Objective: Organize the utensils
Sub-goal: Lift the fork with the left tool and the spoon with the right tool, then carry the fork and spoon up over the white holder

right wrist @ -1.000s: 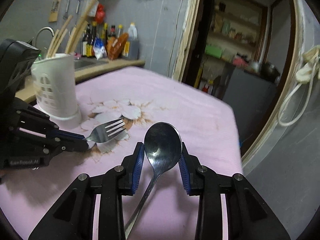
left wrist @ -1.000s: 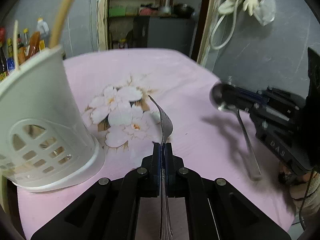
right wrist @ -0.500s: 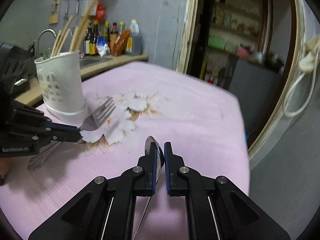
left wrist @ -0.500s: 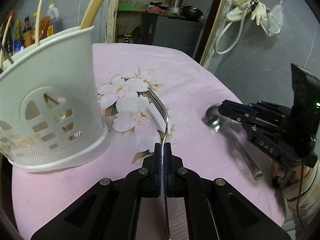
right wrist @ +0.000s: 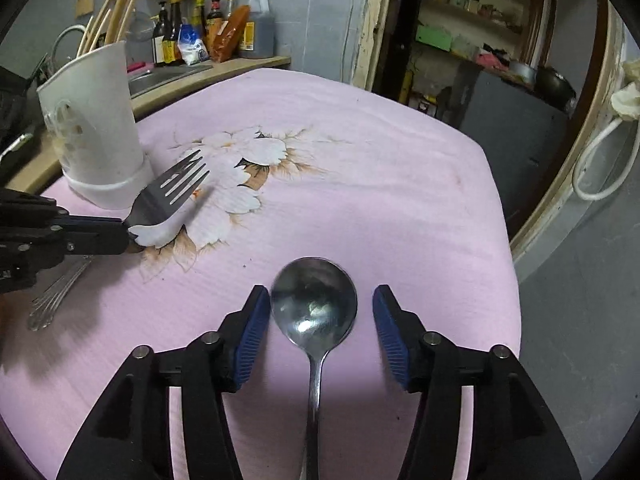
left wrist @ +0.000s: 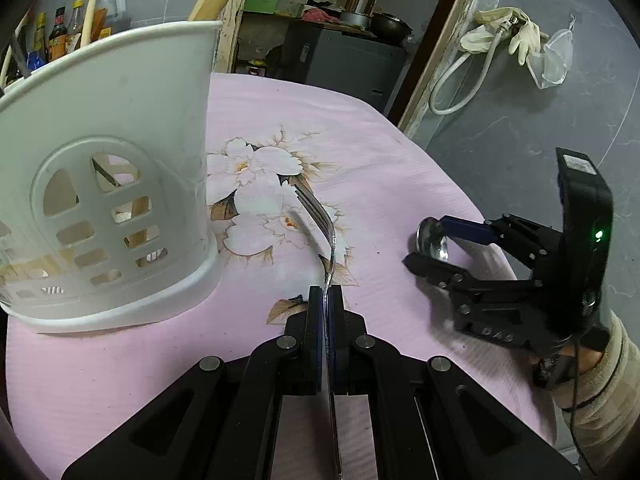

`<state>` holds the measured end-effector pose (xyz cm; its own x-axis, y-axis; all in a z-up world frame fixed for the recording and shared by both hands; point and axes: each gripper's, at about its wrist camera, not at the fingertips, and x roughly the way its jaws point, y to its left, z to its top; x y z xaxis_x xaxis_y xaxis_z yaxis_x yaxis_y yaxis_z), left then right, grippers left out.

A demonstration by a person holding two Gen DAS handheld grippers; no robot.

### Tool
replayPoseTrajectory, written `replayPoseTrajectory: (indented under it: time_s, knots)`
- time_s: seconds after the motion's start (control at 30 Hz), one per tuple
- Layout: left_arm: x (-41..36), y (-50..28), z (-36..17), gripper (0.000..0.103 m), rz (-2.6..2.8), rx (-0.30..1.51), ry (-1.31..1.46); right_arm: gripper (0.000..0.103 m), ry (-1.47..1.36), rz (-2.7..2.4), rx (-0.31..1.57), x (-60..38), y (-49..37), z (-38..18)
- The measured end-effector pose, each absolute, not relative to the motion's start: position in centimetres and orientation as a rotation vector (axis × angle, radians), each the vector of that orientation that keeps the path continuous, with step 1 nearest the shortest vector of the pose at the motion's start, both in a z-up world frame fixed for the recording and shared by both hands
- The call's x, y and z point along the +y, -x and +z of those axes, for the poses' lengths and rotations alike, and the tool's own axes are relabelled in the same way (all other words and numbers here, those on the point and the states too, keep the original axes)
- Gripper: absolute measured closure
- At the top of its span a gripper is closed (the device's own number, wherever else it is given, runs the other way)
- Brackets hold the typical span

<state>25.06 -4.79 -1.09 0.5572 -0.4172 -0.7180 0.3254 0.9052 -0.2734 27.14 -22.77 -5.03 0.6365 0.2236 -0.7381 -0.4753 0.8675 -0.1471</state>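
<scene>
A steel fork point(left wrist: 310, 204) sticks forward from my left gripper point(left wrist: 326, 292), which is shut on its neck; the tines hover over the flower print. From the right wrist view the fork point(right wrist: 176, 192) and left gripper point(right wrist: 92, 236) sit at the left, beside the white slotted utensil holder point(right wrist: 96, 132). That holder point(left wrist: 112, 200) stands close at the left. A steel spoon point(right wrist: 314, 304) lies bowl-up on the pink cloth between the opening jaws of my right gripper point(right wrist: 318, 300), and neither blue pad presses on it. The right gripper point(left wrist: 426, 242) and spoon point(left wrist: 434, 240) show at the right.
Wooden utensils point(right wrist: 120, 4) stand in the holder. The pink-clothed table point(right wrist: 360, 180) ends at a rounded edge on the right. Behind it are a counter with bottles point(right wrist: 216, 28), a doorway and a dark cabinet point(left wrist: 348, 64). A person's sleeve point(left wrist: 612, 420) is behind the right gripper.
The right gripper sank to the cloth and its jaws parted, leaving the spoon lying flat. In the left wrist view the holder has grown larger and nearer, the fork still gripped.
</scene>
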Motion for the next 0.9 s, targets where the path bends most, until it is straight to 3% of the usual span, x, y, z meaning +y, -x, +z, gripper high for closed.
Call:
replayPoseTrajectory:
  time_s: [0.13, 0.2, 0.4, 0.9]
  knots:
    - [-4.6, -25.0, -1.1, 0.102, -0.446, 0.871, 0.119, 0.049, 0.363, 0.396, 0.783, -22.7, -27.1, -5.1]
    - [-4.5, -25.0, -1.0, 0.102, -0.456, 0.865, 0.123, 0.061, 0.366, 0.397, 0.777, -22.8, -26.8, -5.1]
    - [-4.6, -23.8, 0.0, 0.102, -0.489, 0.793, 0.119, 0.062, 0.437, 0.410, 0.715, -21.9, -25.2, -4.7]
    - [-3.1, -18.0, 3.3, 0.102, -0.477, 0.450, 0.139, 0.062, 0.329, 0.384, 0.246, -23.1, -16.8, 0.4]
